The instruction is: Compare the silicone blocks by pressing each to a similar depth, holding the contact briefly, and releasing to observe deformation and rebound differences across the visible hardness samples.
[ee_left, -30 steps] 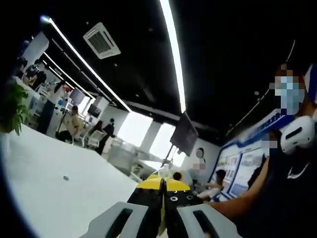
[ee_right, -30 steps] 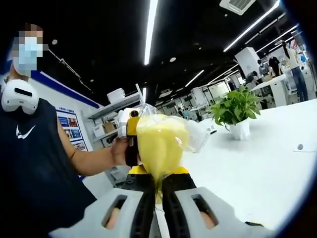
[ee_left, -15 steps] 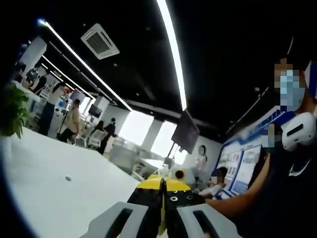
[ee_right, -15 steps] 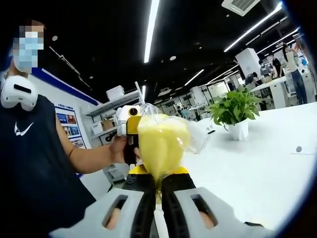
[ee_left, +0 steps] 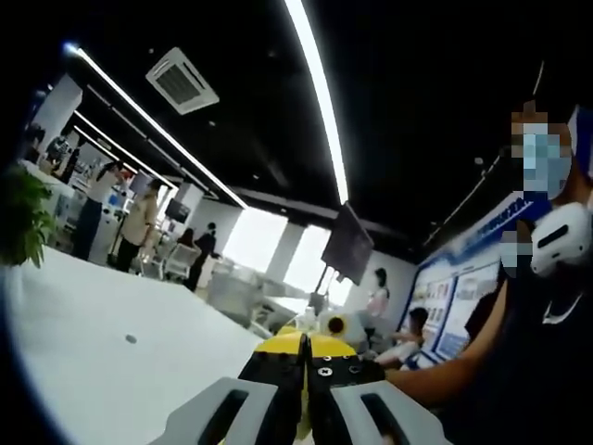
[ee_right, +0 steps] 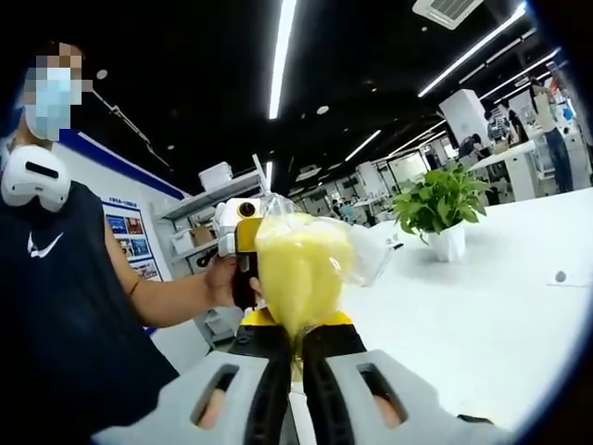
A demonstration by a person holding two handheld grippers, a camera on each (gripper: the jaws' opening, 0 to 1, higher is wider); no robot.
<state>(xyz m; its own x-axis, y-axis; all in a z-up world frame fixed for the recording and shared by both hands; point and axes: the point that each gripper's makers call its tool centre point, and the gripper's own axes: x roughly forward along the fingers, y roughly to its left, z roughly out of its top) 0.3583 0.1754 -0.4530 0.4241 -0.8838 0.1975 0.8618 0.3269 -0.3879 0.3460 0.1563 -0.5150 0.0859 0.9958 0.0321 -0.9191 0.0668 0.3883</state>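
While both grippers point up and away from the table point(ee_right: 482, 306), I judge the step in hand as a mid-air squeeze of one yellow block point(ee_right: 301, 269), which sits in a clear bag point(ee_right: 363, 252) pinched by my right gripper point(ee_right: 298, 357). To do it well I would keep the squeeze even, stop at the same depth I mean to use on the other samples, hold a moment, then ease off cleanly so the rebound can be read; gripping the block's body and not just its narrow lower end would make the comparison fairer, since the bag could slip. The right jaws stand almost together, clamped on the block's tapered bottom, with the rest bulging above them. In the right gripper view the person's hand point(ee_right: 222, 278) holds the left gripper just behind the block, close to it; I cannot tell whether it touches. In the left gripper view, my left gripper point(ee_left: 306, 357) has its jaws pressed together, a sliver of yellow showing low between them, though I cannot tell whether that is a sample. A potted plant point(ee_right: 437, 209) stands on the table beyond.
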